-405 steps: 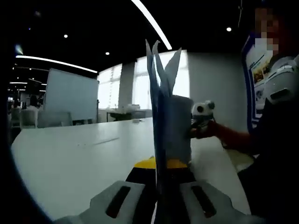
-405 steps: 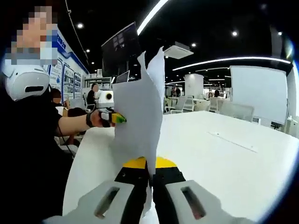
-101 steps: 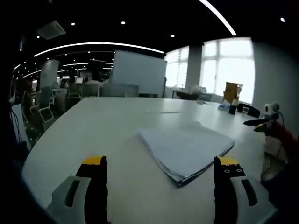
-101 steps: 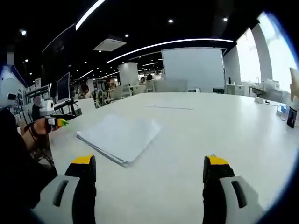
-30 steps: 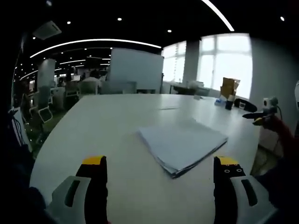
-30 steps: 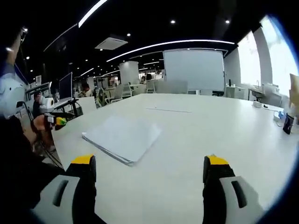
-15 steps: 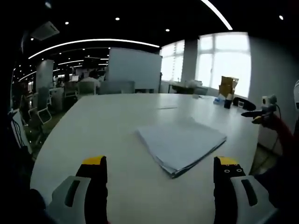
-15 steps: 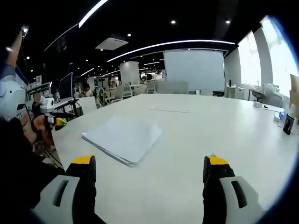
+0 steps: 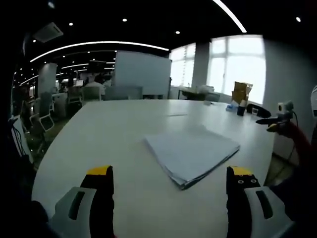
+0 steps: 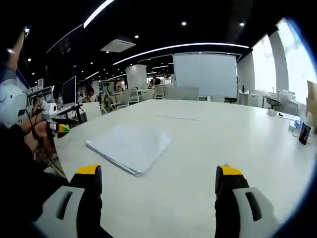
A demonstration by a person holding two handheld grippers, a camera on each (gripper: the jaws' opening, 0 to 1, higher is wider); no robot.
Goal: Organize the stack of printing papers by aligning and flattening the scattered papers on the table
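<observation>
A squared-up stack of white printing paper (image 9: 192,153) lies flat on the white table (image 9: 114,134), edges lined up. My left gripper (image 9: 168,178) hovers in front of it, open and holding nothing. In the right gripper view the same paper stack (image 10: 130,147) lies left of centre on the table (image 10: 223,139), and my right gripper (image 10: 157,179) is open and clear of it. The right gripper (image 9: 273,123) shows at the right edge of the left gripper view, held by a hand. The left gripper (image 10: 58,127) appears at the left edge of the right gripper view.
A cardboard box (image 9: 240,92) and small dark objects stand at the table's far end. A thin strip (image 10: 177,117) lies on the table beyond the stack. A whiteboard (image 10: 204,74), chairs and desks fill the room behind. A person's dark sleeve (image 10: 20,163) is at left.
Long ago both grippers held the papers upright, shut on them; now the stack lies flat and both grippers are open. Over the last second almost nothing has changed.
</observation>
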